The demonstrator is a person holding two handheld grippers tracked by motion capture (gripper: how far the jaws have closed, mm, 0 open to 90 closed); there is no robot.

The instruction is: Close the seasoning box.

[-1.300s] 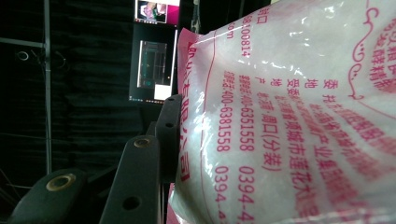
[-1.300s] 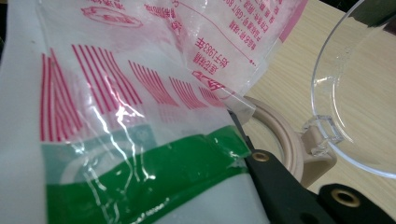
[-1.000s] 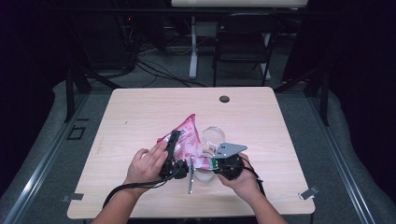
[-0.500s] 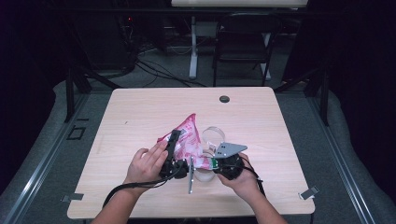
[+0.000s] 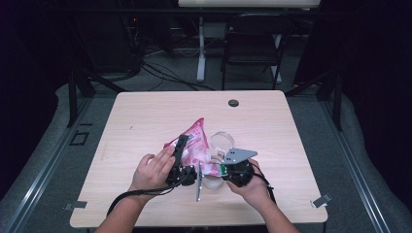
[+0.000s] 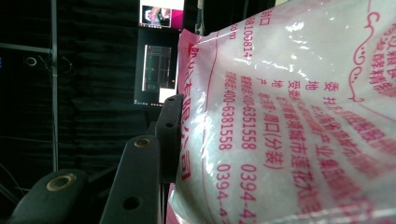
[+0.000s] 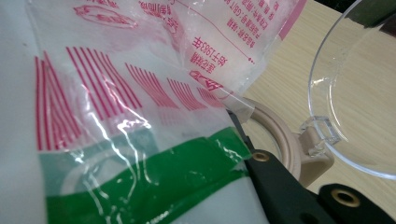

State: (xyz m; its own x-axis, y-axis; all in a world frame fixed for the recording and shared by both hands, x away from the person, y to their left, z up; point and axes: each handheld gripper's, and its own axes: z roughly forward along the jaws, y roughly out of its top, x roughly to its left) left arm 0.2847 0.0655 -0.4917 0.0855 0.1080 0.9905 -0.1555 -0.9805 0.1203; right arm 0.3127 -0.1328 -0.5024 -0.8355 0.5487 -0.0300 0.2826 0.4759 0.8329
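From above, the pink-printed bag [image 5: 194, 145] stands near the counter's [image 5: 145, 121] front edge between both hands. The left claw [image 5: 180, 145] angles up, pinching its side. The right claw [image 5: 216, 170] pinches its lower corner. The right gripper view shows a clear lid [image 7: 355, 93] hinged beside it.

Bag [image 6: 299, 116]: thin glossy plastic film, crinkled, pink print, green band. Container lid [image 7: 359, 93]: clear hard plastic, smooth, shiny. Container rim [image 7: 280, 135]: beige matt plastic. Desk [image 5: 145, 116]: pale wood-grain laminate, matt. Gripper jaws: black matt plastic, brass-coloured rivets.
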